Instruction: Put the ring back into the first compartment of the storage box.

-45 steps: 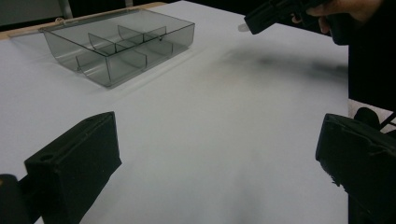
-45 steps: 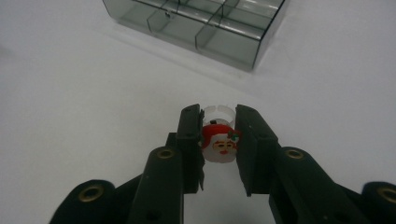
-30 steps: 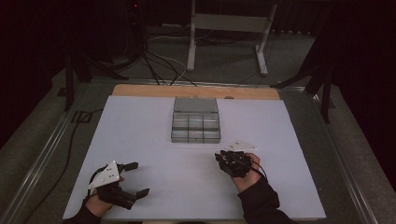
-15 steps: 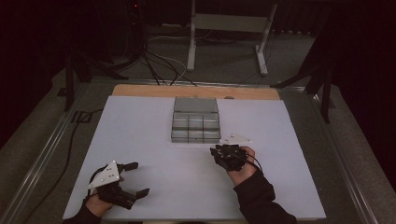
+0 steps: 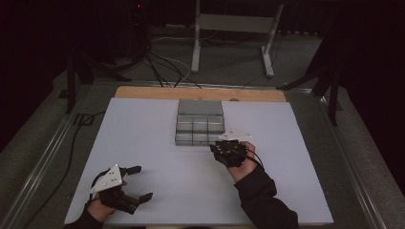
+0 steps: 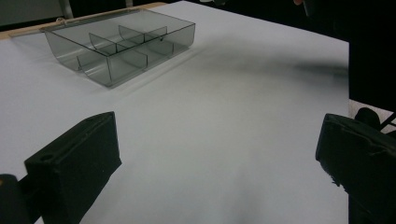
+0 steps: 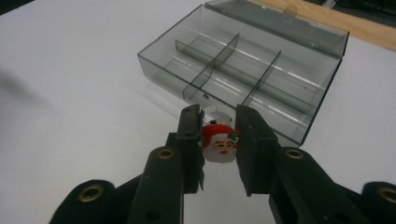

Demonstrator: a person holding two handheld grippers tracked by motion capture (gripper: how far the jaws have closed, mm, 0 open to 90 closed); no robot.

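Two grippers over a white tabletop (image 5: pixel 157 143). Right gripper (image 5: pixel 218 149) sits just off the near right corner of the box (image 5: pixel 200 123), jaws clamped on a small Santa figure (image 7: pixel 219 145): red hat, white beard, face toward the camera in the right gripper view, held between the two black jaws near their tips. Can't tell whether the Santa touches the tabletop. Box is clear smoky plastic, lid open and lying back toward the far edge, interior split by dividers into several compartments, all look empty; in the right gripper view it lies just beyond the jaws, near wall close to the Santa. Left gripper (image 5: pixel 142 182) is near the front left of the tabletop, well apart from the box, jaws spread wide with nothing between them; the left gripper view shows bare white surface between the jaws and the box (image 6: pixel 122 44) farther off at upper left. A wooden strip (image 5: pixel 143 92) runs along the tabletop's far edge. A sleeve (image 5: pixel 260 198) covers the right forearm.
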